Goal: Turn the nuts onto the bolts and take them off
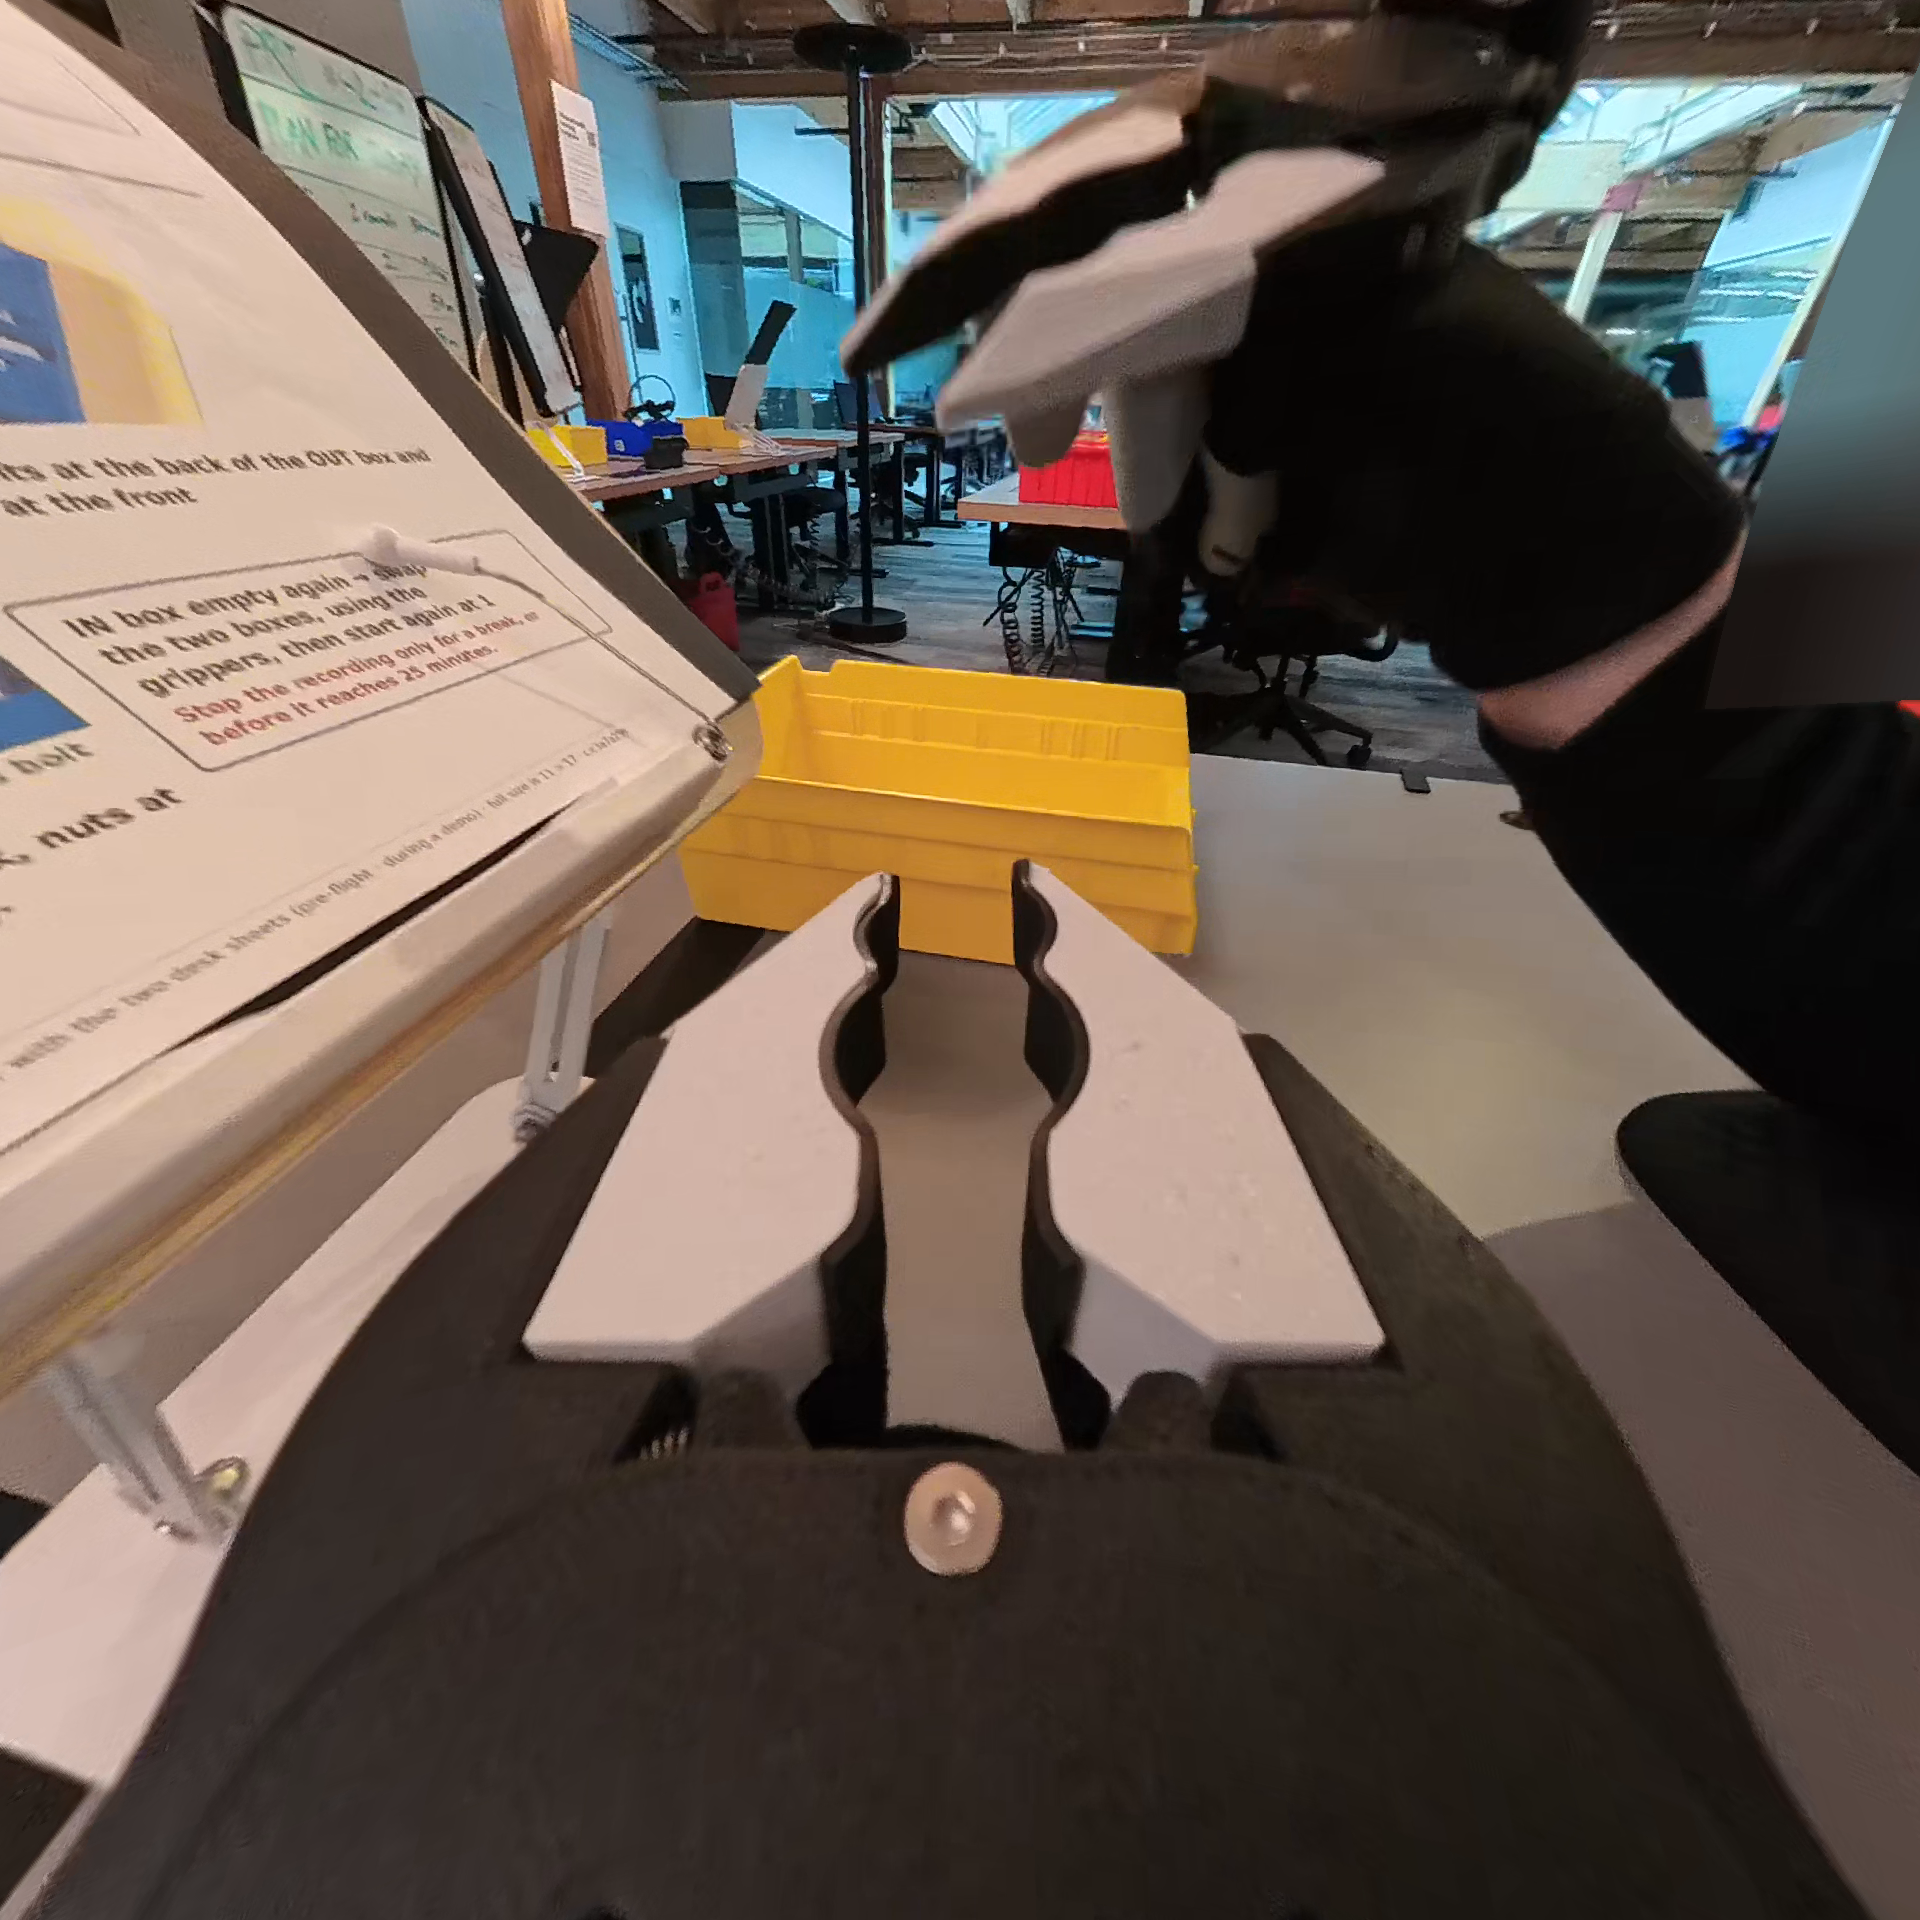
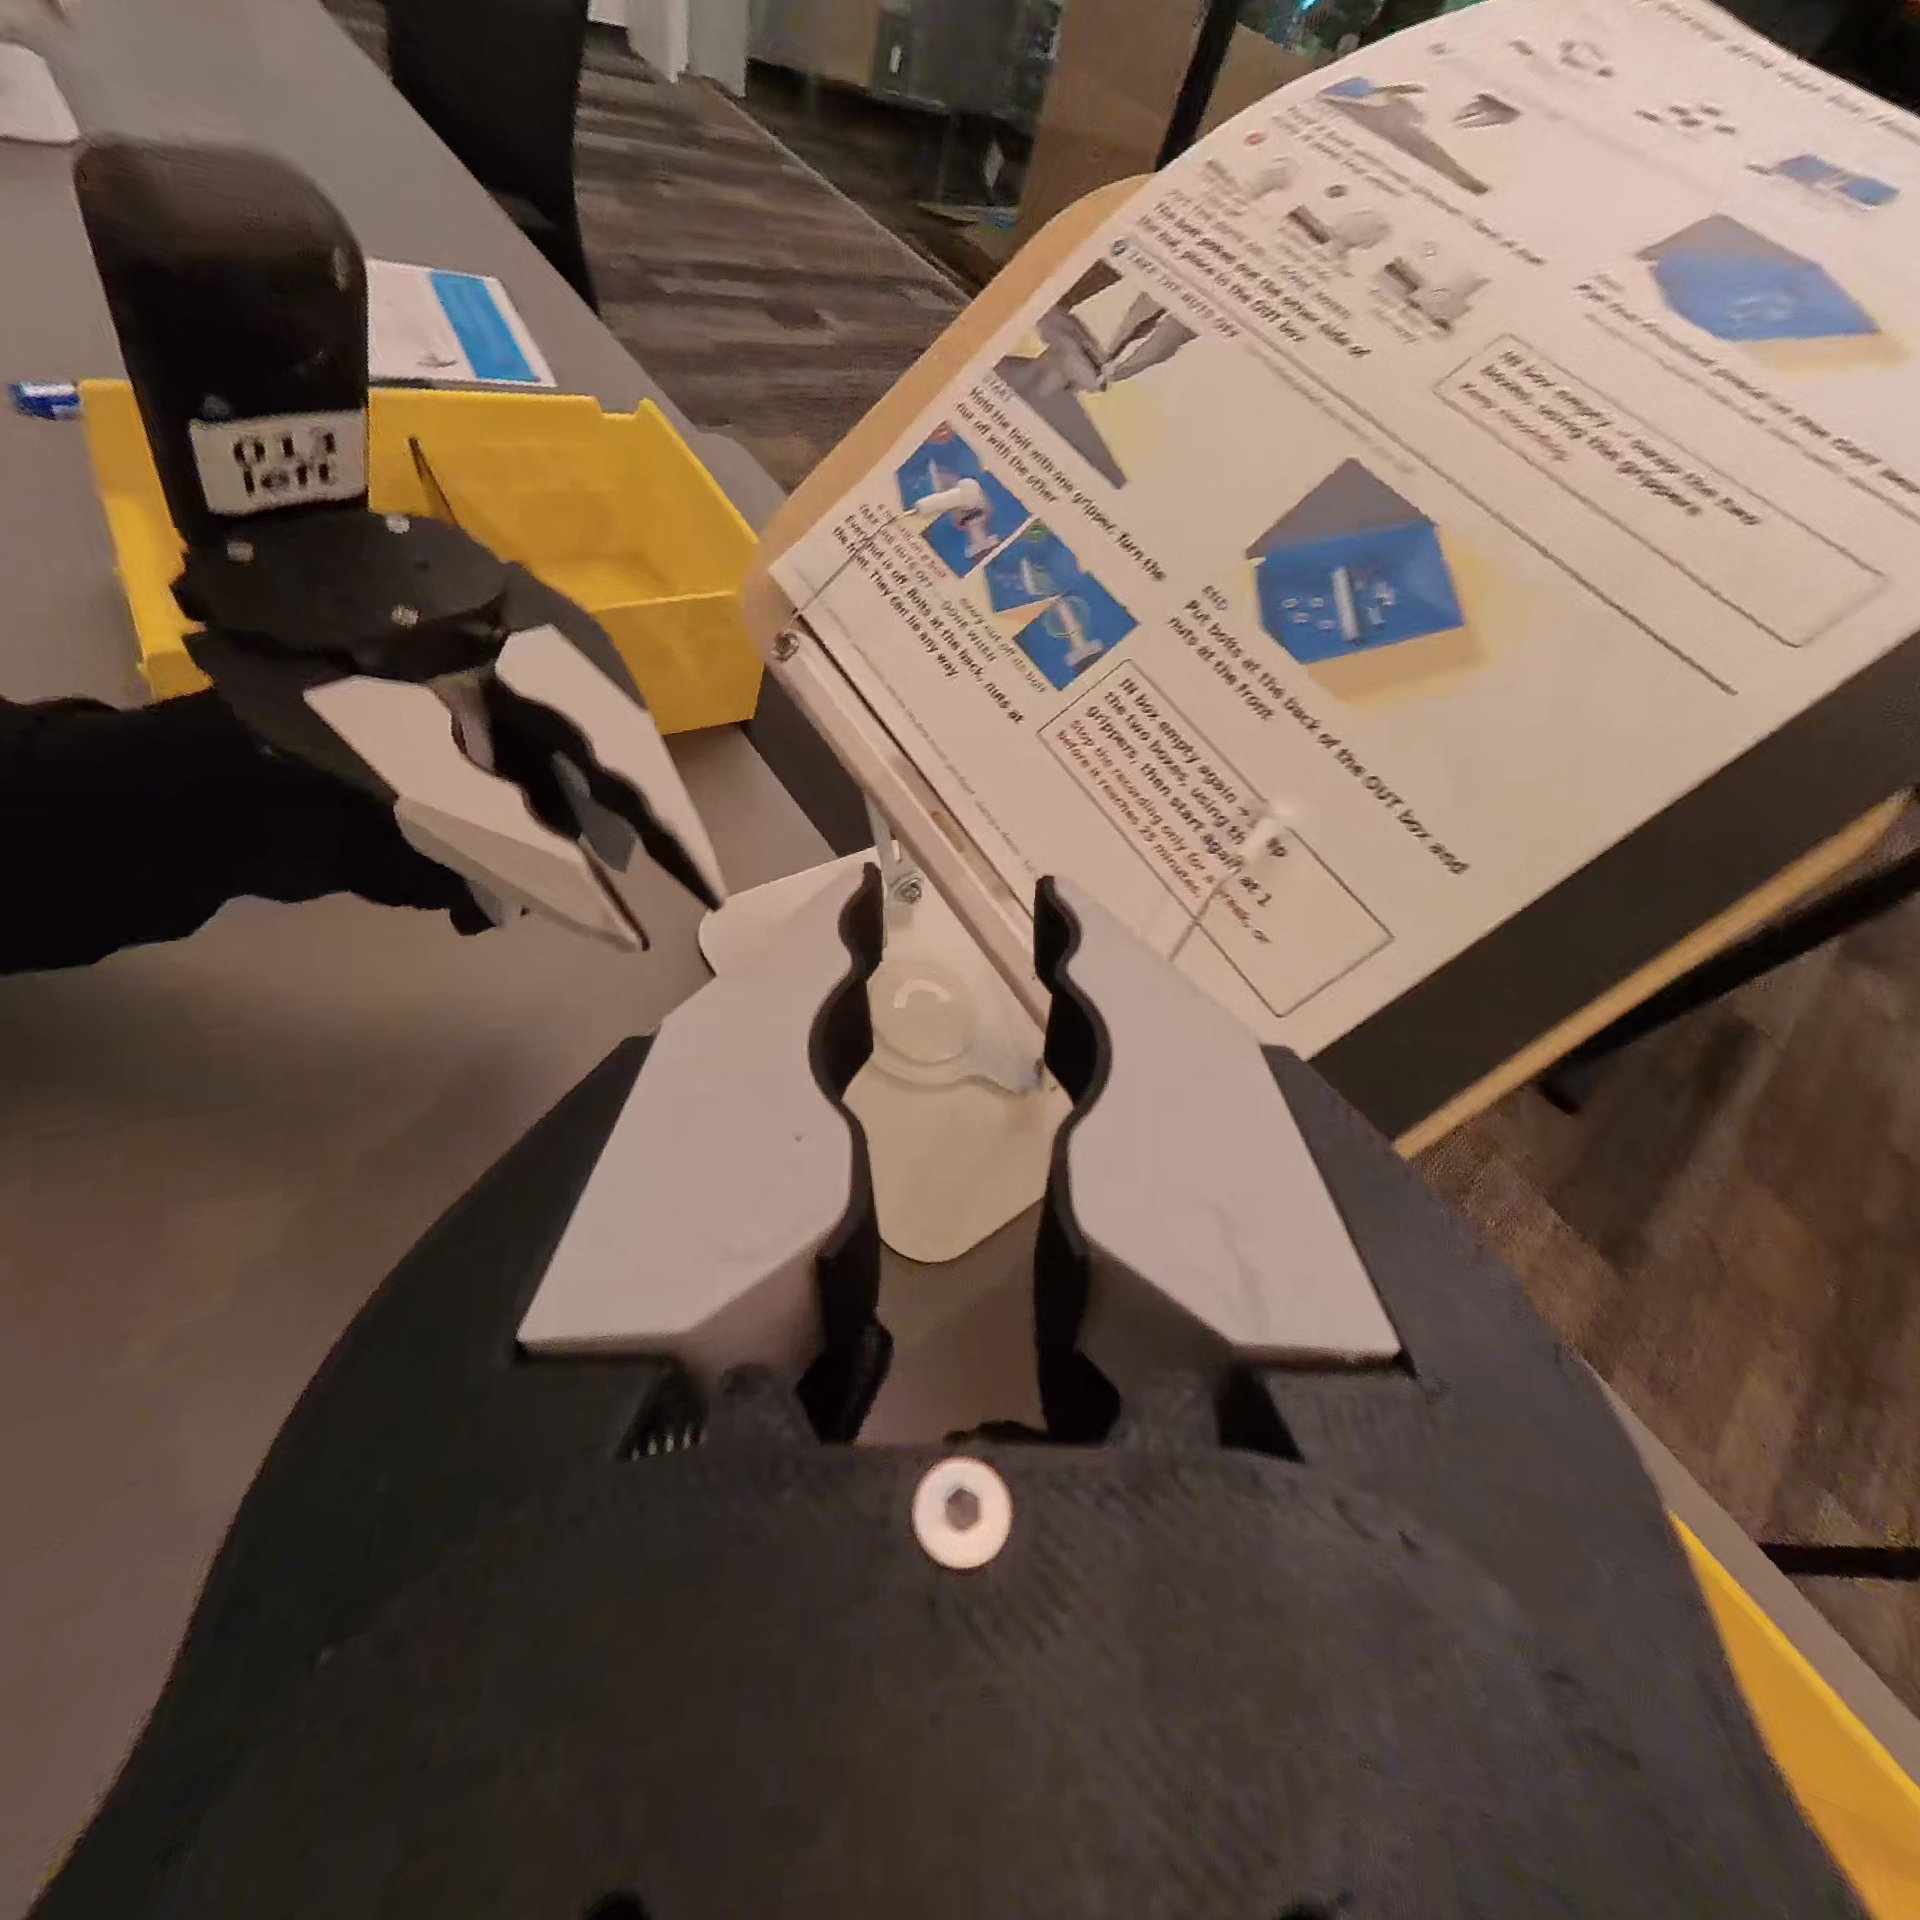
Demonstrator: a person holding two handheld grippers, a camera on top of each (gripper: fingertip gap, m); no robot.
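Note:
No nut or bolt shows in either view. My left gripper [image 1: 956, 894] is open and empty, low over the grey table [image 1: 1403, 987], its tips just short of a yellow bin [image 1: 966, 790] whose visible inside looks bare. It also shows in the right wrist view [image 2: 675, 914], held by a black-gloved hand [image 2: 156, 831]. My right gripper [image 2: 954, 904] is open and empty, pointing at the white base [image 2: 935, 1122] of a sheet stand. In the left wrist view it hangs blurred, high at the upper right [image 1: 914, 384].
A tilted board with a printed instruction sheet [image 1: 260, 623] stands on the table left of the bin, seen also in the right wrist view [image 2: 1351, 468]. The yellow bin [image 2: 582, 520] lies behind the left gripper. Another yellow edge [image 2: 1808, 1714] shows at the lower right. Office desks and chairs lie beyond. Spacing between my two grippers at the tips: around 9 cm.

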